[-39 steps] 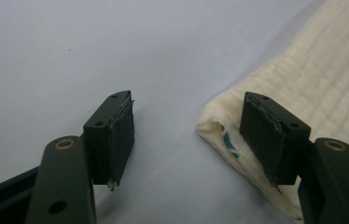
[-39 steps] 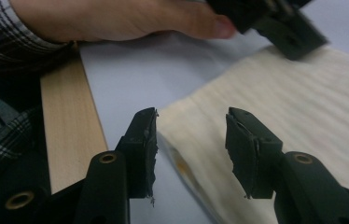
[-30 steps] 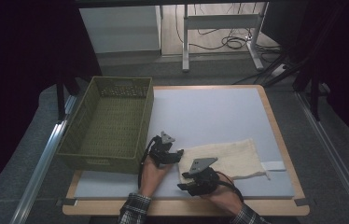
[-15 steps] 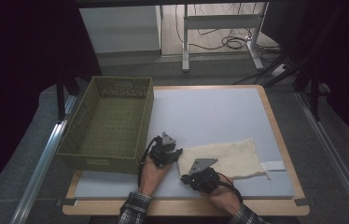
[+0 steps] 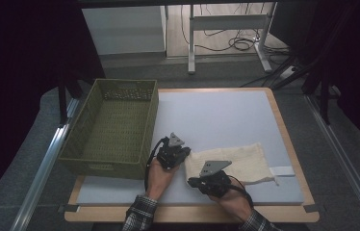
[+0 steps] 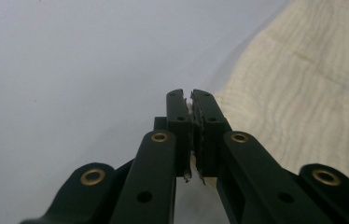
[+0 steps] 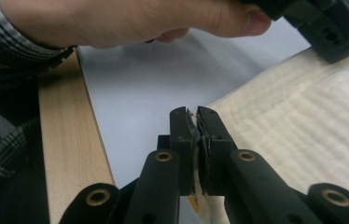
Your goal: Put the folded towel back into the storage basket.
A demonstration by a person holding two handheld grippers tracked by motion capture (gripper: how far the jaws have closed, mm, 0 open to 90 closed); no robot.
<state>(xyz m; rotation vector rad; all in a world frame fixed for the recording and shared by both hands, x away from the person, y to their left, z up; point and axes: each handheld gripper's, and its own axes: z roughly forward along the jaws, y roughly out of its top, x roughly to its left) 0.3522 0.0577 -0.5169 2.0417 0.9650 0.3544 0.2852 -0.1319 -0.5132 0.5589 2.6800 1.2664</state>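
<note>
High view: cloth (image 5: 233, 163) flat on mat (image 5: 226, 115) at about 5 o'clock, both grippers at its 9 o'clock end. Left gripper (image 5: 184, 155) on the far corner, right gripper (image 5: 191, 182) on the near corner.

Left gripper view adds: left gripper (image 6: 191, 100) jaws together, cloth edge pinched thin between pads, rest of cloth (image 6: 312, 93) spreading toward 2 o'clock.

Right gripper view adds: right gripper (image 7: 195, 114) clamped on cloth (image 7: 303, 126) edge too; wood table edge (image 7: 67, 135) at 9 o'clock, left hand (image 7: 130, 21) at 12.

Versus earlier frames: both sets of jaws just closing, left last; hands barely shifted, cloth same place.

Basket (image 5: 86, 154) at 9 o'clock of mat, just beside left hand (image 5: 161, 171), nothing visible inside.
</note>
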